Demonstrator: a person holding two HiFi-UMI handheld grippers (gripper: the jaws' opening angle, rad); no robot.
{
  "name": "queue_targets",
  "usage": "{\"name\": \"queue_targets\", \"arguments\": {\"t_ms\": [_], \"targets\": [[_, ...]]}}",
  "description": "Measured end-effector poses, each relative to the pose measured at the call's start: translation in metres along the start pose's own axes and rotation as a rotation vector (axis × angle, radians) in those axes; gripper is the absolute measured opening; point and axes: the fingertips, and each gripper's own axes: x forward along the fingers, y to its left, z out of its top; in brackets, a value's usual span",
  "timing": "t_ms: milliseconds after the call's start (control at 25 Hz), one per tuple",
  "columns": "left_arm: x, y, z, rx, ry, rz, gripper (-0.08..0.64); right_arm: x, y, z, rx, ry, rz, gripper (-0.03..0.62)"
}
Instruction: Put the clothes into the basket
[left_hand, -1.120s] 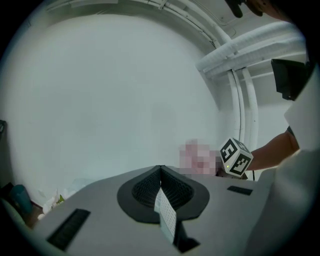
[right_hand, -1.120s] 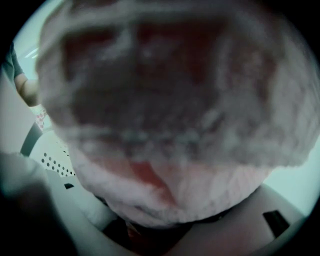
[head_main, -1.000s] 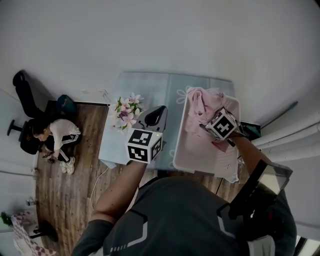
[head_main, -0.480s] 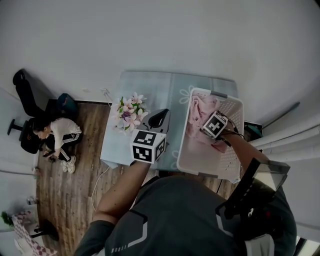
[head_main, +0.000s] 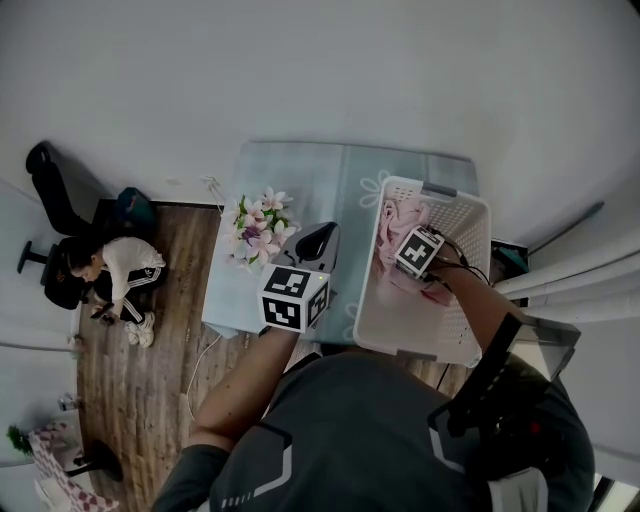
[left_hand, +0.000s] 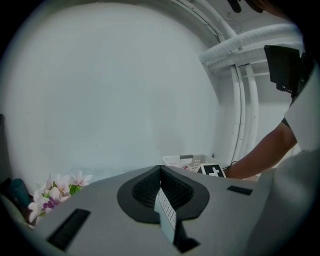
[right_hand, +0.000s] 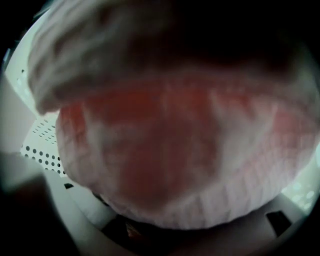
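A pink knit garment (head_main: 398, 215) lies bunched in the far left part of the white perforated basket (head_main: 478, 270). My right gripper (head_main: 402, 238) is down inside the basket, its jaws buried in that cloth. In the right gripper view the pink garment (right_hand: 165, 135) fills nearly the whole picture and bulges between widely set jaws; a bit of basket wall (right_hand: 42, 150) shows at the left. My left gripper (head_main: 316, 238) hovers over the table left of the basket, jaws together with nothing in them (left_hand: 162, 200).
The basket stands on the right half of a pale blue table (head_main: 310, 180). A bunch of pink and white flowers (head_main: 255, 228) stands at the table's left edge. A person (head_main: 110, 268) crouches on the wooden floor far left, by a black chair (head_main: 50, 190).
The garment, earlier spread high over the basket's left rim, has gone down inside the basket with my right gripper. The left gripper has barely moved.
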Motion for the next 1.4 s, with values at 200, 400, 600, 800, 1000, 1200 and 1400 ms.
{"name": "queue_targets", "arguments": {"t_ms": [200,400,600,800,1000,1200,1400], "targets": [[0.001,-0.003,-0.003,0.0,0.008,-0.009,0.009,0.009,0.0,-0.002,0.017,0.019,-0.017,0.362],[0.0,-0.001,0.002,-0.02,0.003,-0.006,0.009,0.015,-0.002,0.0,0.041,0.002,-0.003,0.373],[-0.002,-0.009,0.003,-0.025,-0.003,-0.028,0.009,0.021,-0.003,0.0,0.071,-0.009,0.0,0.393],[-0.003,-0.006,-0.002,-0.03,0.016,-0.012,0.01,0.021,-0.004,-0.001,0.078,-0.023,0.01,0.399],[-0.005,-0.013,-0.003,-0.023,0.02,-0.036,0.009,0.021,-0.005,0.0,0.079,-0.036,0.006,0.402],[-0.013,-0.017,-0.002,-0.015,0.019,-0.037,0.01,0.021,-0.005,0.0,0.08,-0.052,-0.015,0.41],[-0.024,-0.026,0.009,0.011,-0.006,-0.035,0.009,0.012,-0.004,-0.004,0.09,-0.048,-0.015,0.423]]}}
